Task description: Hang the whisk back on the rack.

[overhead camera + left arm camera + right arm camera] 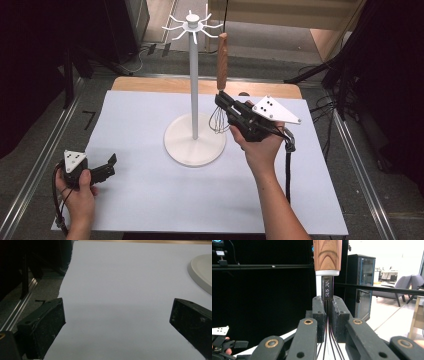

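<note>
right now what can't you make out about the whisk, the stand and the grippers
- Whisk: high view, the right gripper covers part of its wires; right gripper view, the handle top is cut off by the top edge.
- Stand: high view, too small to tell whether the handle hangs on a hook.
- Left gripper: its view cuts off the stand's base at the right edge.
</note>
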Demonstrator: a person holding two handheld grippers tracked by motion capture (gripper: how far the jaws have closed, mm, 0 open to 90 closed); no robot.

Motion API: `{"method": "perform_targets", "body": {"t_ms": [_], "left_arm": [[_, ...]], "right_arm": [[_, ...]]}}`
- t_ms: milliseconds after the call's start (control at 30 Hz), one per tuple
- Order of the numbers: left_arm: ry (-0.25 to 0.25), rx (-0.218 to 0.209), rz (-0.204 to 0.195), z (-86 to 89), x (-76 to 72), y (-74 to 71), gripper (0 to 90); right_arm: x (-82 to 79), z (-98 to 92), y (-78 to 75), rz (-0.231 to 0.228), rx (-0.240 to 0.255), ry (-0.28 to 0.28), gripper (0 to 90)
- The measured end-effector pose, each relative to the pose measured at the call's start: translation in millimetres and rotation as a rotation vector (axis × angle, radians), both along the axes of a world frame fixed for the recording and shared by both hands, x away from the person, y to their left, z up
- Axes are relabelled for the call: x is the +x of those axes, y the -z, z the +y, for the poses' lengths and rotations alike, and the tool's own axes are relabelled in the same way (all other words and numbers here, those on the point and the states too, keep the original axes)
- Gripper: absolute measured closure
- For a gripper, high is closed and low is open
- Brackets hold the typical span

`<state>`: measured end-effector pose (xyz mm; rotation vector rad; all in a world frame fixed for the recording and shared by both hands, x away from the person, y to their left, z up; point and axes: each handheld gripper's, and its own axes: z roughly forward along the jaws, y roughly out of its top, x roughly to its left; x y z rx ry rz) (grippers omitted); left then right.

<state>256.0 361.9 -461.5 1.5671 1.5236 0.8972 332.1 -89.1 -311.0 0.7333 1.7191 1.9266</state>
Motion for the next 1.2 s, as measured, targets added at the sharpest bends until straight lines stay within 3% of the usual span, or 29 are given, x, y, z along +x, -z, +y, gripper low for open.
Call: {"method": "perform_targets", "body": {"t_ms": [1200], "left_arm": [[-0.001, -0.005, 0.002, 0.3, 0.2, 0.0, 0.7]], "right_arm": [[16.2, 13.9, -1.7, 0.027, 0.023, -0.028, 83.9]]}}
